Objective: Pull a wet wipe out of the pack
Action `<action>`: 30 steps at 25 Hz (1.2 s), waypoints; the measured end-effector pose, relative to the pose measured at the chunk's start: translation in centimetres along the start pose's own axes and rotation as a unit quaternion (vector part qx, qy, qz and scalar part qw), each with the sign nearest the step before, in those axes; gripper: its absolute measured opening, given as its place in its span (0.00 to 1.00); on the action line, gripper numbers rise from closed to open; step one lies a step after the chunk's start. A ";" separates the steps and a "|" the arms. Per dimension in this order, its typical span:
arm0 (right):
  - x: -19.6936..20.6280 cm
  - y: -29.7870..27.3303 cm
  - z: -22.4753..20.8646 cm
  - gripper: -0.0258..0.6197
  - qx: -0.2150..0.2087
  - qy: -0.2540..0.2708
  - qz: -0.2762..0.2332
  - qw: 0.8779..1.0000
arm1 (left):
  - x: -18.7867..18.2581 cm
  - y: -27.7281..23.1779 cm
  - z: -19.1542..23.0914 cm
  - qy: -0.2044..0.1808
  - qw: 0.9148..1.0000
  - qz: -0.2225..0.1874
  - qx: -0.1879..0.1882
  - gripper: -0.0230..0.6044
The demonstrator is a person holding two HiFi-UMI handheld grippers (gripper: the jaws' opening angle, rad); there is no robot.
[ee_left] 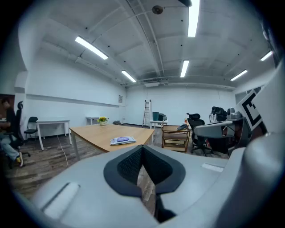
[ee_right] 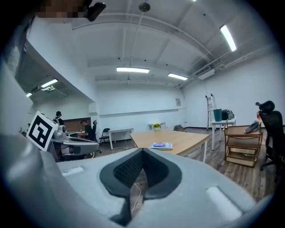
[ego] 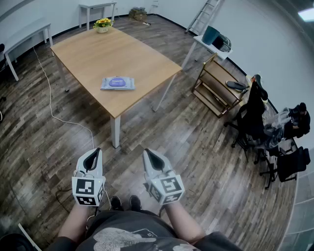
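A flat wet wipe pack point(ego: 117, 83) with a purple lid lies on the near half of a wooden table point(ego: 93, 54). The pack point(ee_left: 123, 140) shows ahead in the left gripper view, and the pack point(ee_right: 160, 145) shows ahead in the right gripper view too. My left gripper point(ego: 91, 158) and right gripper point(ego: 153, 158) hang side by side over the floor, well short of the table. Both are shut with nothing between the jaws.
A yellow flower pot point(ego: 102, 25) stands at the table's far end. A white cable point(ego: 54, 105) trails on the floor left of the table. A wooden shelf point(ego: 216, 86), office chairs point(ego: 252, 117) and a ladder point(ego: 205, 13) stand to the right. People sit at desks point(ee_right: 73, 133) at the left in the right gripper view.
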State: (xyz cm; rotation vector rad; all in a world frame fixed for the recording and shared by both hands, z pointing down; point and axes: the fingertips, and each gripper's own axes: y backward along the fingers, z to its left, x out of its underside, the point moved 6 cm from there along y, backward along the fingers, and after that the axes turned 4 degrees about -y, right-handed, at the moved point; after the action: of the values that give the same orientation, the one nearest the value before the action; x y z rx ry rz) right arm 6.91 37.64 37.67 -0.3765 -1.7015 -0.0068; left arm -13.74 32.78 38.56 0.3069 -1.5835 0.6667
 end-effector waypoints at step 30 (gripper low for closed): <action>2.3 -3.8 -2.6 0.03 0.044 -0.020 -0.004 0.999 | 2.6 -3.0 1.6 -0.042 0.999 0.003 0.024 0.07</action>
State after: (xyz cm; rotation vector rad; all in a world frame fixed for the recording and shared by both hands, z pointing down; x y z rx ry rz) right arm 8.19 34.07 41.08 -0.3055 -1.7369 0.0703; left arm -13.70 29.99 41.80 0.3685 -1.6501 0.7052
